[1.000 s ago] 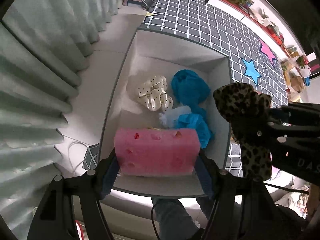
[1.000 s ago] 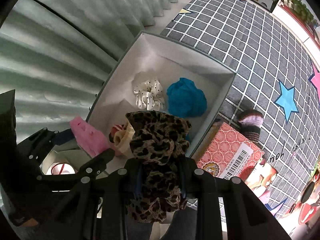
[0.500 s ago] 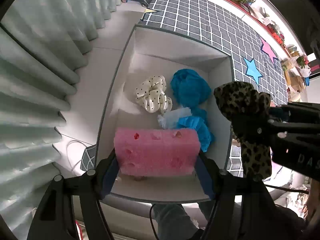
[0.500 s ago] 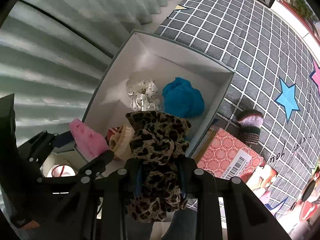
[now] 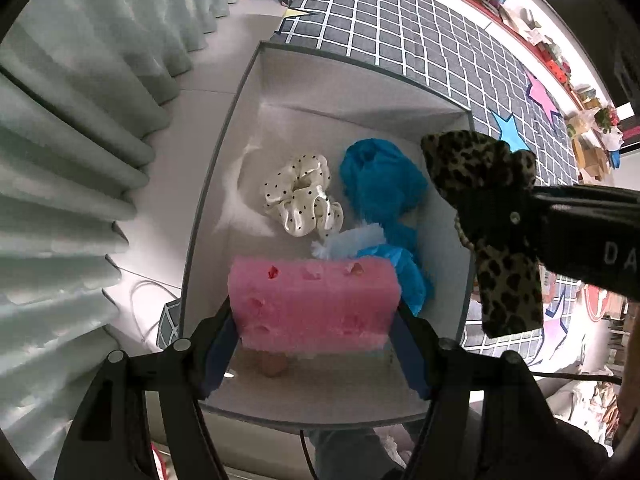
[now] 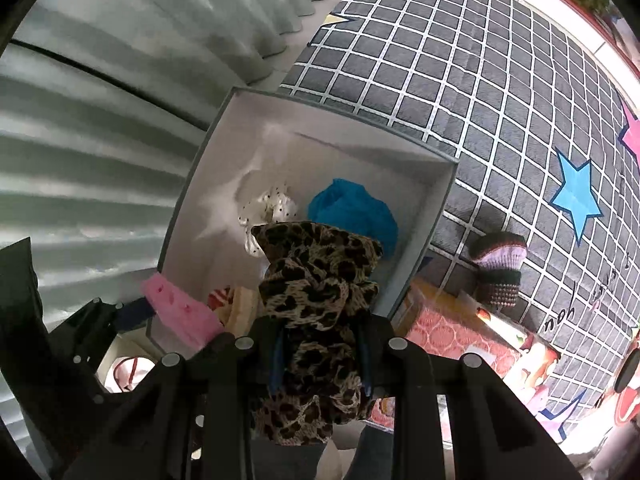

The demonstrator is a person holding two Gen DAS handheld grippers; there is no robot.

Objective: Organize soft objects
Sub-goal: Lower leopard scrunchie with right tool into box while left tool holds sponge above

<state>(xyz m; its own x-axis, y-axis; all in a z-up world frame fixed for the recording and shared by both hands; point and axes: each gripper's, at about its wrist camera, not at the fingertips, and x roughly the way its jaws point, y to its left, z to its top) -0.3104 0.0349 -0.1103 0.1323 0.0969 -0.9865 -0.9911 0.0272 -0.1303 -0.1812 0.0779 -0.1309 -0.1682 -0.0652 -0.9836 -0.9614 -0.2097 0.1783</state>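
Your left gripper (image 5: 314, 312) pinches the pink sponge (image 5: 314, 306) by its ends and holds it over the near end of the box (image 5: 224, 184), at about 6 o'clock in the left view. Your right gripper (image 6: 320, 354) is clamped on the leopard scrunchie (image 6: 316, 280), which hangs at the box's right wall, at 3 o'clock in that same view.

The main risk is crowding. The dotted scrunchie (image 5: 300, 196) and the blue cloth (image 5: 380, 188) already fill the middle and far right of the box, and a small reddish thing lies on the floor under the sponge; what it is cannot be told. Let go of the sponge here and it may land on that, tilt, and rest against the cloth.

The leopard scrunchie hovers over the rim, so an early release may drop it outside, toward the red packet (image 6: 448, 328) and knitted piece (image 6: 500, 268) on the mat (image 6: 480, 80). Your two grippers are near each other; lowering both together may make them collide.
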